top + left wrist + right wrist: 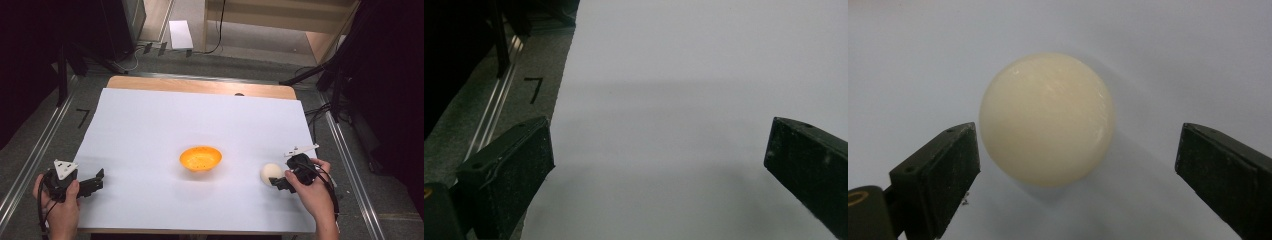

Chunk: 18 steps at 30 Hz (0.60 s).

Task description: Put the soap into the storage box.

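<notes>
A cream ball (271, 174) rests on the white sheet (200, 115) at the right. My right gripper (277, 184) sits just behind it, open. In the right gripper view the ball (1047, 120) lies just beyond the gripper (1078, 155), between the lines of its wide jaws, and neither pad presses on it. An orange bowl (200, 158) stands upright mid-sheet, left of the ball. At the front left edge of the sheet my left gripper (97, 182) is held low. In the left gripper view that gripper (659, 150) is open with bare sheet between its jaws.
The sheet covers a wooden table (200, 86) whose far edge shows. Metal rails (40, 150) run along both sides on the grey floor. A black mark (535, 89) is on the floor left of the sheet. Dark stands and cables sit beyond the right rail.
</notes>
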Tool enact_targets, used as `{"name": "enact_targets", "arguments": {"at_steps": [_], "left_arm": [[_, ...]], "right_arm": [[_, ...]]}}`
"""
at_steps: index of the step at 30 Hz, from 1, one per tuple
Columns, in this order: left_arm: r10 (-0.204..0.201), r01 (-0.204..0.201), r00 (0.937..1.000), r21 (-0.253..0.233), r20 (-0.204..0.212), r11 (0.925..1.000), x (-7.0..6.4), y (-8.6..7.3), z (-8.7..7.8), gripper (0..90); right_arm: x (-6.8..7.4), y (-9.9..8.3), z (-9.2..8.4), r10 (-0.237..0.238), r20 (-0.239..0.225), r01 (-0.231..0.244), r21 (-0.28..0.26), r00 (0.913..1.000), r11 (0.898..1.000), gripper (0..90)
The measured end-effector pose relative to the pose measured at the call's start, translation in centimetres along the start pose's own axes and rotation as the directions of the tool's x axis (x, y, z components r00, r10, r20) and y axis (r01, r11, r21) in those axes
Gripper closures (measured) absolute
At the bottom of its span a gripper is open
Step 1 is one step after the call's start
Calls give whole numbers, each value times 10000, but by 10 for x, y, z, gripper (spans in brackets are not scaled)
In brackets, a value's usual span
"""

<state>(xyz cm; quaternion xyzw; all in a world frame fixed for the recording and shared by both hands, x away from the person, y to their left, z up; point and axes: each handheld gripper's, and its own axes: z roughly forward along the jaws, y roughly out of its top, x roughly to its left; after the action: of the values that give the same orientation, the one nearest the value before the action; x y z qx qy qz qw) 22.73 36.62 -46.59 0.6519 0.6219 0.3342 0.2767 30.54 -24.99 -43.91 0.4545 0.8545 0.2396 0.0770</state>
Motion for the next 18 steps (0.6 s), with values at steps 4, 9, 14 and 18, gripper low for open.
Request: {"name": "enact_targets", "arguments": {"at_steps": [4,9,14,18], "left_arm": [[3,-3,10000,9,18,10000,0,0,0,1],[1,-1,10000,60,19,10000,0,0,0,1],[-2,2,10000,60,26,10000,0,0,0,1],[-1,0,10000,62,29,10000,0,0,0,1]], "right_arm": [[3,1,3,78,-177,-77,45,9998,10000,58],[5,1,9,144,-387,-139,127,9991,9998,61],[7,2,15,66,-396,-57,235,9992,9997,72],[9,4,18,26,-324,-20,189,9995,9998,119]]}}
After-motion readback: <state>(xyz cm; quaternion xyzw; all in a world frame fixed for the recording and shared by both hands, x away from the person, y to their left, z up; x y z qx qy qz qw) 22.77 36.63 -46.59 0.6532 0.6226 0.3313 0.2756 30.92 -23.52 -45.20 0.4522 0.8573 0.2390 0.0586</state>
